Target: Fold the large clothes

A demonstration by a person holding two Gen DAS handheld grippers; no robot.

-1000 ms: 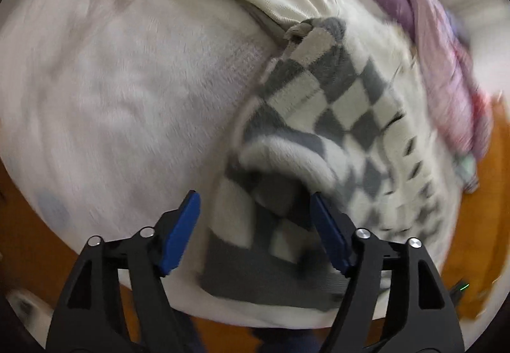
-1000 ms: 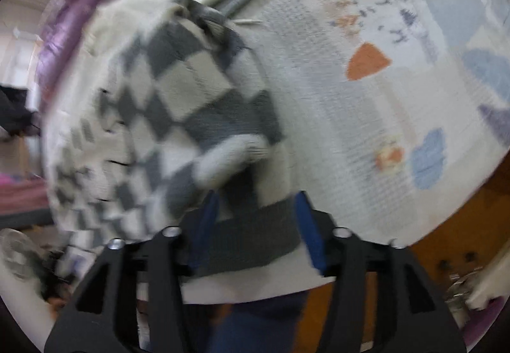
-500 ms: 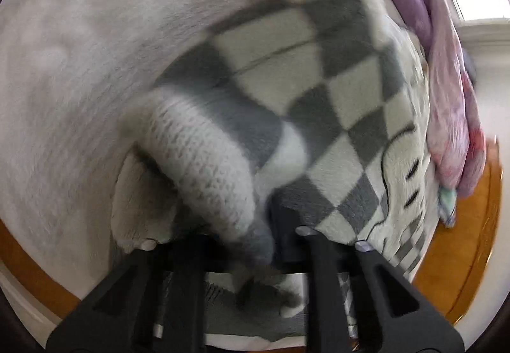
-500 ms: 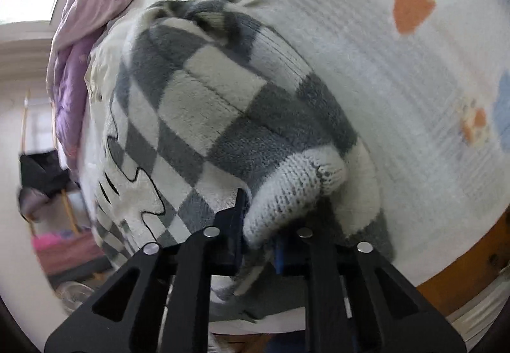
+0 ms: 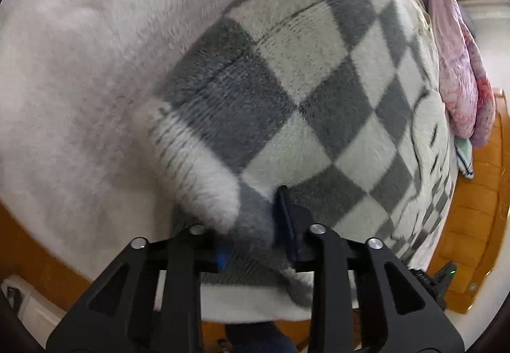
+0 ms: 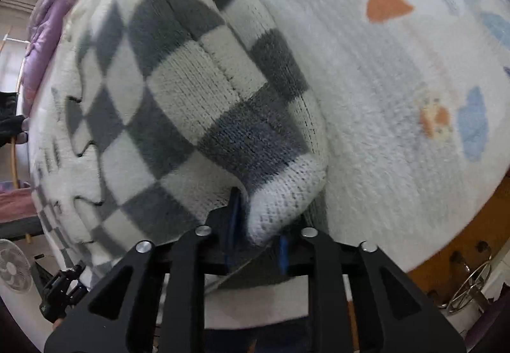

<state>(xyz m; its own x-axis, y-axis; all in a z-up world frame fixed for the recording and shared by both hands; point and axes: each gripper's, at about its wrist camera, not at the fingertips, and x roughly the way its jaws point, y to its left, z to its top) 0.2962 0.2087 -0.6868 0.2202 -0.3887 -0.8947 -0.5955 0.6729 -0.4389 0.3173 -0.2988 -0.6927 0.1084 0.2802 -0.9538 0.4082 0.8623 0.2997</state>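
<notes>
A grey and cream checkered knit sweater (image 5: 306, 91) lies on a white fleece bed cover (image 5: 79, 66). My left gripper (image 5: 251, 241) is shut on the sweater's cuff end, with the knit bunched between its blue pads. In the right wrist view the same sweater (image 6: 178, 91) spreads to the left, and my right gripper (image 6: 258, 241) is shut on another white ribbed cuff of it. Both grippers hold the fabric lifted a little off the cover near the bed's front edge.
A purple and pink quilt (image 5: 459, 66) is heaped at the far side of the bed. The cover has orange and blue prints (image 6: 387, 5) at the right. Wooden floor (image 5: 478, 225) lies beyond the bed edge. A white fan (image 6: 14, 267) stands at the lower left.
Both grippers went from open around the sweater's lower edge to shut on its cuffs. They have drawn the fabric up and forward, so the sweater now fills more of each view.
</notes>
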